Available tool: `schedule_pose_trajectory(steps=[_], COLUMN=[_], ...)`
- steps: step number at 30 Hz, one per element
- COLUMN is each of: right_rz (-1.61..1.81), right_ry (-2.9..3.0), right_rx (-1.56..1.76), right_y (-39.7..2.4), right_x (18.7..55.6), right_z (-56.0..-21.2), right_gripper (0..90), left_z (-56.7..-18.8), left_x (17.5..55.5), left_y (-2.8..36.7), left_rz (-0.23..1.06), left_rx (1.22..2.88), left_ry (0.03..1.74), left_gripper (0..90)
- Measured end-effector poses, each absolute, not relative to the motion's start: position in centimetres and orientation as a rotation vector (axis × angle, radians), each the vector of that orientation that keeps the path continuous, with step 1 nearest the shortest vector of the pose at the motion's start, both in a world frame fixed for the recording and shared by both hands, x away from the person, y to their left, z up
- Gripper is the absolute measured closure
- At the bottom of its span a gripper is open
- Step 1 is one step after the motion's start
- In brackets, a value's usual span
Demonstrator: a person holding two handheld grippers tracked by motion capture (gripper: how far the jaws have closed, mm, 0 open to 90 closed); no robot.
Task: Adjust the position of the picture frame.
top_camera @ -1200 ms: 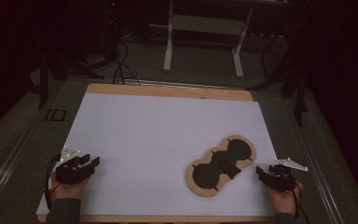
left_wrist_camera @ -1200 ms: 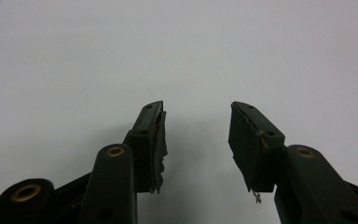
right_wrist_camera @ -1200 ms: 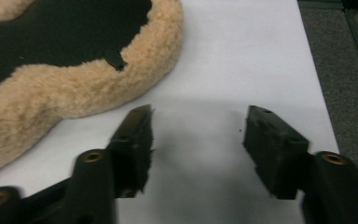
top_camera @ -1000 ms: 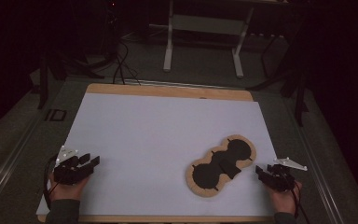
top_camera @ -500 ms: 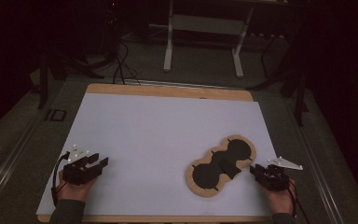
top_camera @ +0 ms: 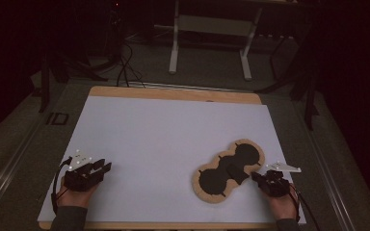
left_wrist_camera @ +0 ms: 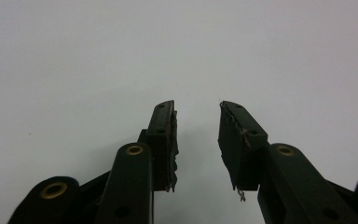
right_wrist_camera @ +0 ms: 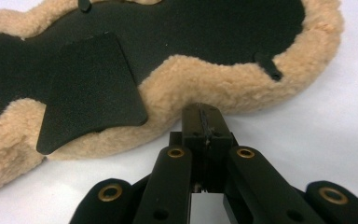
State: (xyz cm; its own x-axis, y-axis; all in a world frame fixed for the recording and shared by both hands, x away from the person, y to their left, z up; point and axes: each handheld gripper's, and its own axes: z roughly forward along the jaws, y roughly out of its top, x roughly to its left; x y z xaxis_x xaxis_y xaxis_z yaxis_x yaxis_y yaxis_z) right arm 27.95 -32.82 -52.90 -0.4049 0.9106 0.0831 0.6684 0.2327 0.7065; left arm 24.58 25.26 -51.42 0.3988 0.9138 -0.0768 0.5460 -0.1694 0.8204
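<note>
While the right tongs (right_wrist_camera: 204, 122) are resting with their jaws pressed together on nothing, their tips are sitting just short of the fleece border (right_wrist_camera: 223, 88) of the pad (top_camera: 228, 170), a placement that reads as an approach to the near edge rather than a grip already made. Seen from the right gripper view, the pad is lying flat with its black face (right_wrist_camera: 205, 28) up, a loose black flap (right_wrist_camera: 91, 88) is overlapping the border at the waist of the shape, and two small black tabs are poking over the tan pile. The closed jaws would need to part before they could pinch the fleece, so the step in hand is judged to be a first reach. The left tongs (left_wrist_camera: 196, 140) are standing open and empty over bare white sheet, well apart from the pad, probably waiting as the idle hand. From the high view, the left tongs (top_camera: 87, 172) are lying near the front left corner of the bench (top_camera: 173, 94), and the right tongs (top_camera: 265, 182) are touching or nearly touching the pad's right end. The pad itself is lying slantwise on the white sheet (top_camera: 164, 134) in the front right part of the bench.
</note>
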Motion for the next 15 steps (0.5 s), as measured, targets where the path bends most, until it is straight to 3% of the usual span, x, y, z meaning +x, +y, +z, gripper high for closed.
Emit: schedule_pose_trajectory(steps=[15], right_rz=[0.969], right_ry=[2.188], right_rx=[1.460], right_y=[-32.14], right_x=[28.41], right_z=[-53.27], right_gripper=[90.0], left_z=[-51.28], left_x=[24.41], left_y=[25.44], left_rz=[0.558], left_rx=[1.782], left_ry=[1.282], left_gripper=[67.9])
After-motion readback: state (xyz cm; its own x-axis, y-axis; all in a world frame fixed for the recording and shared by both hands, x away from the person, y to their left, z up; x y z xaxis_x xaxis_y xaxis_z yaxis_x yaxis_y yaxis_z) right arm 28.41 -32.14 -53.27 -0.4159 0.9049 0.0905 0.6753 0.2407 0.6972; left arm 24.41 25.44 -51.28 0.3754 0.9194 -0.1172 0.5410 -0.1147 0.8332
